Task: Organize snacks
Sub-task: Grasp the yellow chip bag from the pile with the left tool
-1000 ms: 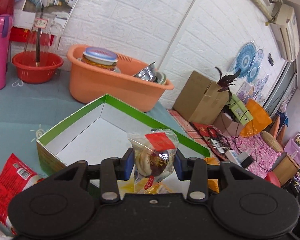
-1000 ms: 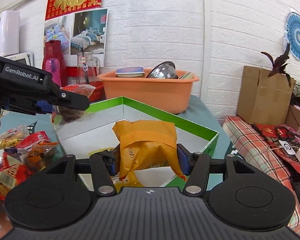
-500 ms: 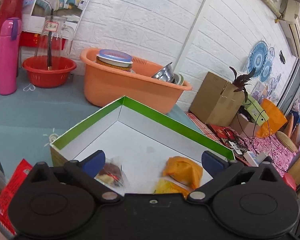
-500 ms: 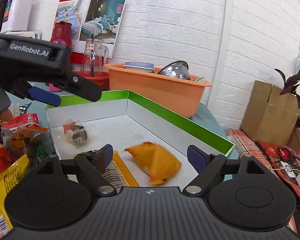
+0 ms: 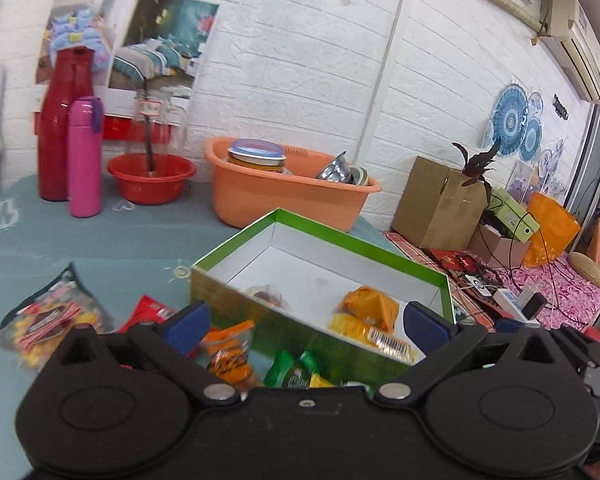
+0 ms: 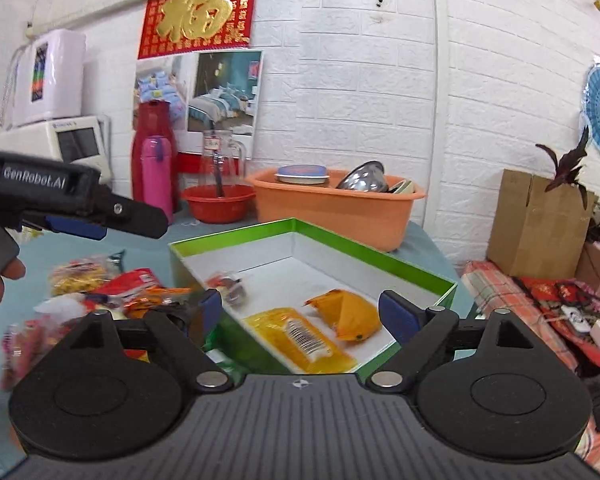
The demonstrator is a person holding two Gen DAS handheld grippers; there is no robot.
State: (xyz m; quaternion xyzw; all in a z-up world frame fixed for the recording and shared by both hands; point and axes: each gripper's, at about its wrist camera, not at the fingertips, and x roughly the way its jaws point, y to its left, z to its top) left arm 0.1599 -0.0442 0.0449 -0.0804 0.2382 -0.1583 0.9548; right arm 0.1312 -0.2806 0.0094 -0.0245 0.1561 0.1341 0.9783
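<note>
Both grippers stand with jaws spread wide and nothing between the pads; each has just been opening. The left gripper hangs over the near edge of the green box; the right gripper hangs over the same box from its other side.

Three snacks lie on the box's white floor: a flat yellow packet nearest, an orange packet just beside it, and a small clear-wrapped pastry apart from both, toward the left wall. Outside the box, on the teal tablecloth, lies a loose pile of snack bags; blur keeps them from being counted.

Farther back stand one orange tub, one red basin, one pink flask and one red jug.

Only the left view shows the green packets at the box's near wall. Only the right view shows the left gripper's side and a person's fingers on its handle.
</note>
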